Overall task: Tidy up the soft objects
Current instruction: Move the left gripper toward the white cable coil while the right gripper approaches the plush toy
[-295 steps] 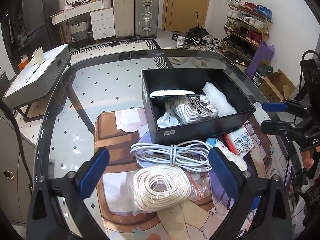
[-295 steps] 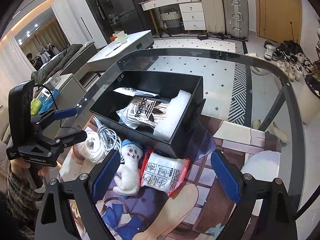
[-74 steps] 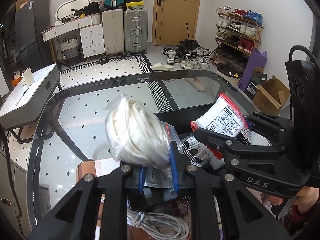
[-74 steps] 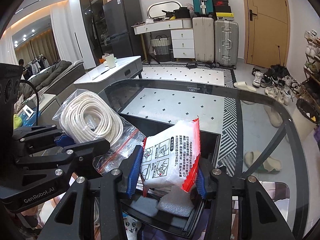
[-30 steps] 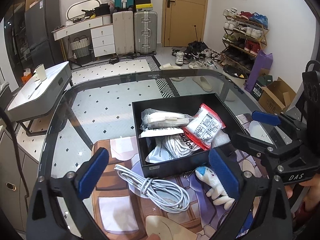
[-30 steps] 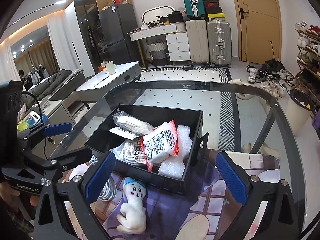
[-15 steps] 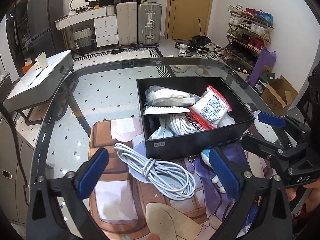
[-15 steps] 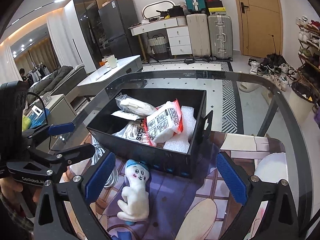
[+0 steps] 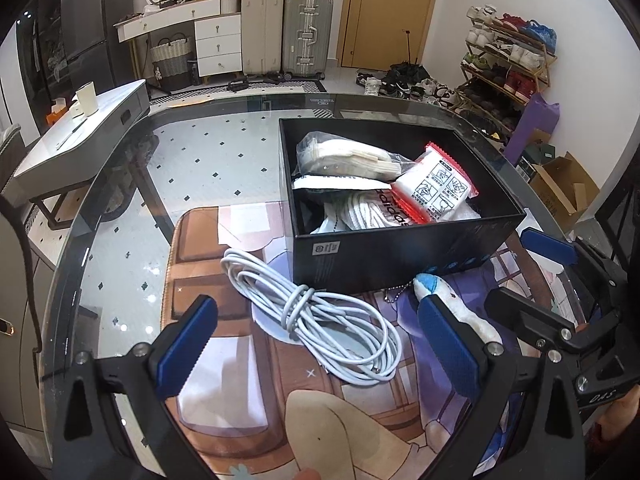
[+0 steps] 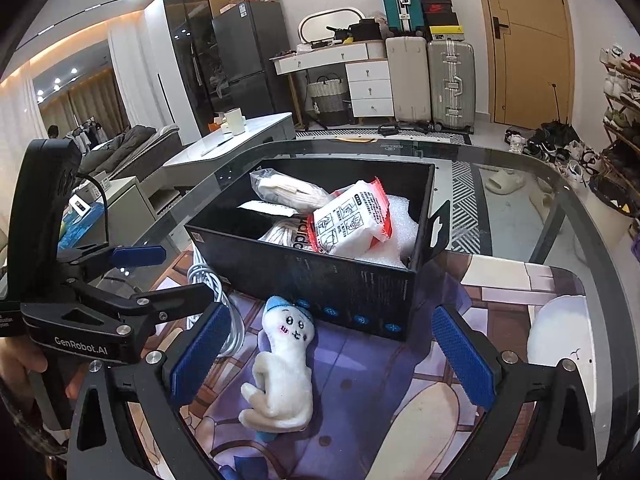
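Soft things are lying both in and out of the black box (image 9: 400,254), and we are looking at them from near to far. Closest to us, our left gripper (image 9: 316,350) is hovering with its blue pads spread wide and nothing between them, above the picture mat (image 9: 240,432) that is covering this end of the glass table (image 9: 120,216). Our right gripper (image 10: 332,354) is likewise standing wide and empty. Between its pads the white plush toy (image 10: 282,376) is lying on its back on the mat, its blue-capped head pointing at the box and sitting just beside the box's front wall. To the toy's left the bundle of white cable (image 9: 320,318) is resting on the mat, its far loop reaching close to the box's near corner; we cannot tell whether it is touching it. Beyond these, the box is sitting open on the table. Inside it we are seeing a red-edged white packet (image 9: 434,188) leaning on top of a clear bag with a striped white item (image 9: 366,212), a bag of white rope (image 9: 340,154) lying toward the far left corner, and white bubble wrap (image 10: 400,216) filling the right end. Farther back, two suitcases (image 9: 286,32) are standing against the wall next to a wooden door (image 9: 380,12), and a shoe rack (image 9: 504,60) is lining the right side of the room.
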`<move>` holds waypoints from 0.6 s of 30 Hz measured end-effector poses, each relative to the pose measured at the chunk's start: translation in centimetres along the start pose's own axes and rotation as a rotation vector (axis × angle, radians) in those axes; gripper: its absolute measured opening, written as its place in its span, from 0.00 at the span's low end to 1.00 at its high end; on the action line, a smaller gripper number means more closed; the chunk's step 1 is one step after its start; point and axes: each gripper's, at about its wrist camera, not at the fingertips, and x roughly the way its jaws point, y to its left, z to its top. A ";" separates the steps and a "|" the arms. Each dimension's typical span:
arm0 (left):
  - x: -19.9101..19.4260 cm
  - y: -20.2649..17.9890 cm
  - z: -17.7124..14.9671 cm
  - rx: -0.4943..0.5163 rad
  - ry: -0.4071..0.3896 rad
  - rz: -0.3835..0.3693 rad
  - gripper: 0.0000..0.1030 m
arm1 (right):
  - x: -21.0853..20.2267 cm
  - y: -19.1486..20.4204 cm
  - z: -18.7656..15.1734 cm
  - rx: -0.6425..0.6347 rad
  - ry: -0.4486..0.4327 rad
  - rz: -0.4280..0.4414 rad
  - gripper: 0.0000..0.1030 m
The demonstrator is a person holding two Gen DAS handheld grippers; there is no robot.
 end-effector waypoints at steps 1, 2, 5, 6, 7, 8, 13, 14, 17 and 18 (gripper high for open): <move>0.1 0.0 -0.1 0.000 0.002 -0.001 0.98 | 0.1 0.2 -0.1 -0.007 0.001 -0.004 0.99; 0.2 -0.1 -0.1 0.000 0.004 0.001 0.98 | 0.3 0.4 -0.3 -0.015 0.006 -0.008 0.99; 0.6 -0.2 -0.1 -0.002 0.008 0.007 0.98 | 0.8 0.6 -0.6 -0.024 0.021 -0.008 0.99; 0.7 -0.2 -0.1 -0.001 0.010 0.012 0.98 | 0.8 0.8 -0.6 -0.029 0.018 -0.012 0.99; 0.9 -0.3 -0.2 -0.001 0.011 0.016 0.98 | 0.7 0.9 -0.5 -0.036 0.013 -0.015 0.99; 1.0 -0.3 -0.2 0.000 0.013 0.019 0.98 | 0.7 1.0 -0.5 -0.041 0.011 -0.016 0.99; 1.5 -0.2 -0.3 -0.005 0.020 0.020 0.98 | 0.9 0.7 -0.7 -0.020 0.016 -0.016 0.99; 1.6 -0.2 -0.3 -0.004 0.022 0.020 0.98 | 0.9 0.6 -0.8 -0.017 0.015 -0.019 0.99; 1.9 -0.3 -0.4 -0.008 0.027 0.018 0.98 | 1.1 0.4 -0.8 -0.008 0.028 -0.025 0.99; 2.0 -0.3 -0.4 -0.010 0.029 0.018 0.98 | 1.1 0.3 -0.8 -0.006 0.031 -0.025 0.99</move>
